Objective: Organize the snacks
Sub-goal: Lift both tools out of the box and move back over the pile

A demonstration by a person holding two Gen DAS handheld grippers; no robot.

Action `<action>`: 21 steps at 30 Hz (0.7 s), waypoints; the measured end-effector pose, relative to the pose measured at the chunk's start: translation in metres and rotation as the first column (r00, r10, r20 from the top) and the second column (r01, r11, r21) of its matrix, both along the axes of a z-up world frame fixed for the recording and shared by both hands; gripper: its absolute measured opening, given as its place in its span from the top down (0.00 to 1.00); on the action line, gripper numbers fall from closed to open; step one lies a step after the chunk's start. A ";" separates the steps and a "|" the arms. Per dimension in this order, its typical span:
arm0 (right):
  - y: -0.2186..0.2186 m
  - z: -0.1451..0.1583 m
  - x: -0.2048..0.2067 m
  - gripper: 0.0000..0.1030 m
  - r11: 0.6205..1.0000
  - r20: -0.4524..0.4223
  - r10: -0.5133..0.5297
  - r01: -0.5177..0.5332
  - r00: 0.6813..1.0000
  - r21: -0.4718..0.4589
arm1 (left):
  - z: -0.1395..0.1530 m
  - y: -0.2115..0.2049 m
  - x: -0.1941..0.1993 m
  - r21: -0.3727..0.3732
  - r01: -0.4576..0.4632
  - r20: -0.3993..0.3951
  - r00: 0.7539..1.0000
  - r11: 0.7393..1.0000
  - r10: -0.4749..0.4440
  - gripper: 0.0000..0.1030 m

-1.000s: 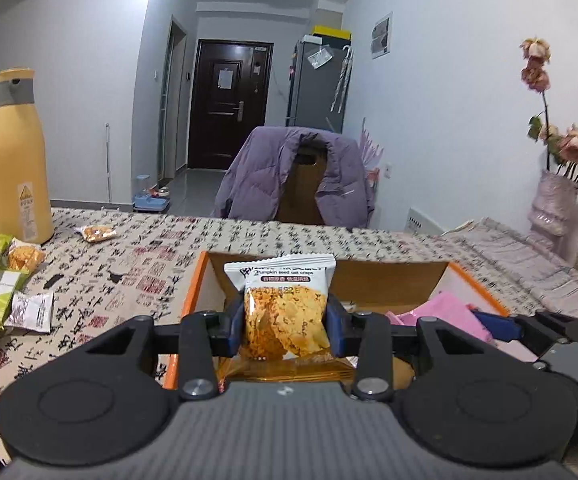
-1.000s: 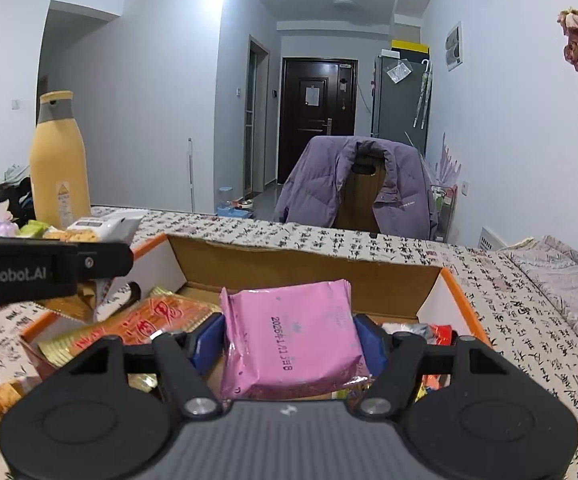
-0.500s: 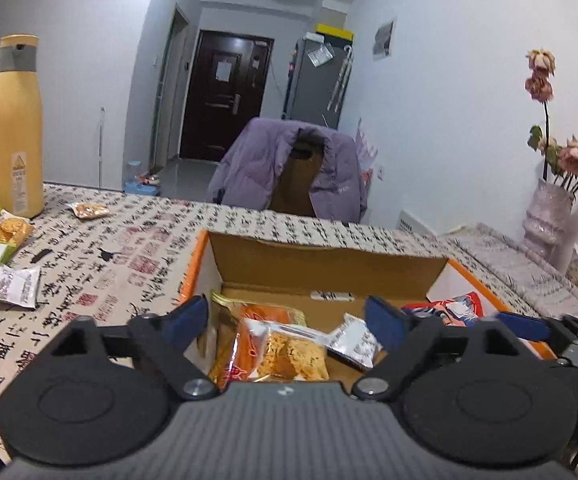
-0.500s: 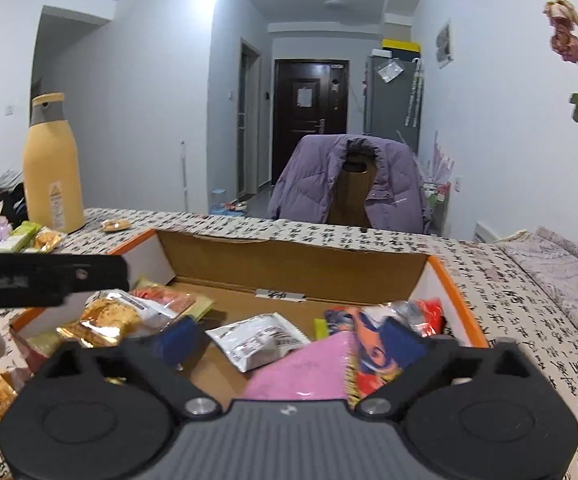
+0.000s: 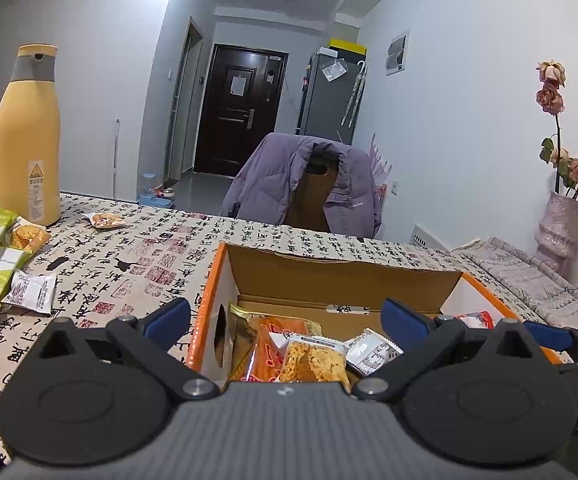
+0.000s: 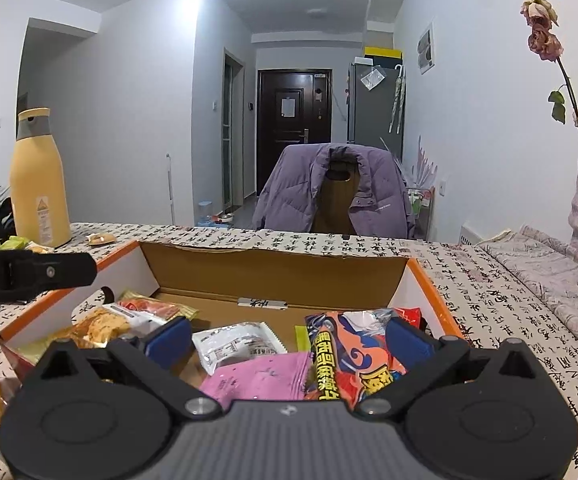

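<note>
An open cardboard box with orange edges stands on the patterned tablecloth; it also shows in the right wrist view. My left gripper is open and empty over the box's left end, above a pumpkin-seed crisp packet lying on an orange packet. My right gripper is open and empty over the box's near side, above a pink packet, a white packet and an orange-blue packet.
Several loose snack packets lie on the table left of the box, by a tall yellow bottle. One small packet lies farther back. A chair with a purple jacket stands behind the table. A vase of dried roses is at the right.
Both grippers opened and let go. The crisp packet dropped from the left gripper into the box, and the pink packet dropped from the right gripper. Both grippers have drawn back slightly.
</note>
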State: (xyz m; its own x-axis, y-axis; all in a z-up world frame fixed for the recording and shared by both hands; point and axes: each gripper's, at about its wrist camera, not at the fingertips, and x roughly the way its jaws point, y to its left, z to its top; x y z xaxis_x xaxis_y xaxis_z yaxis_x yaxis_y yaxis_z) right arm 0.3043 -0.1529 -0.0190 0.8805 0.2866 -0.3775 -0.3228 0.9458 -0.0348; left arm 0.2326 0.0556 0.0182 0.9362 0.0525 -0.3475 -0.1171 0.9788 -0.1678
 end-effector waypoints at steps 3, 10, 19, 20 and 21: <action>0.002 0.002 0.000 0.00 1.000 0.004 -0.001 0.001 1.000 -0.014 | 0.002 -0.001 0.000 0.005 -0.007 0.005 1.000 1.000 0.007 0.00; 0.007 0.020 -0.010 0.00 0.999 0.029 0.016 -0.015 0.999 -0.036 | 0.018 -0.008 -0.010 0.019 -0.019 0.045 0.999 1.000 0.018 0.00; 0.000 0.032 -0.035 0.00 0.998 0.047 0.019 -0.017 0.999 -0.055 | 0.037 -0.017 -0.037 0.045 -0.009 0.080 0.997 0.999 0.006 0.00; -0.001 0.033 -0.039 0.00 0.998 0.049 0.020 -0.017 0.999 -0.054 | 0.038 -0.017 -0.041 0.047 -0.009 0.083 0.997 0.999 0.005 0.00; -0.002 0.034 -0.043 0.00 0.998 0.051 0.021 -0.018 0.998 -0.054 | 0.039 -0.017 -0.045 0.049 -0.008 0.085 0.996 0.999 0.004 0.00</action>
State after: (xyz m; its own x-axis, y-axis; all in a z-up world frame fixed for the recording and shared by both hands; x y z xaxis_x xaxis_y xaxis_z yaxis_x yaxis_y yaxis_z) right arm 0.2614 -0.1552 0.0150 0.8936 0.2848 -0.3469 -0.3379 0.9356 -0.1023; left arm 0.1878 0.0383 0.0575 0.9619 0.0730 -0.2636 -0.1101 0.9855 -0.1288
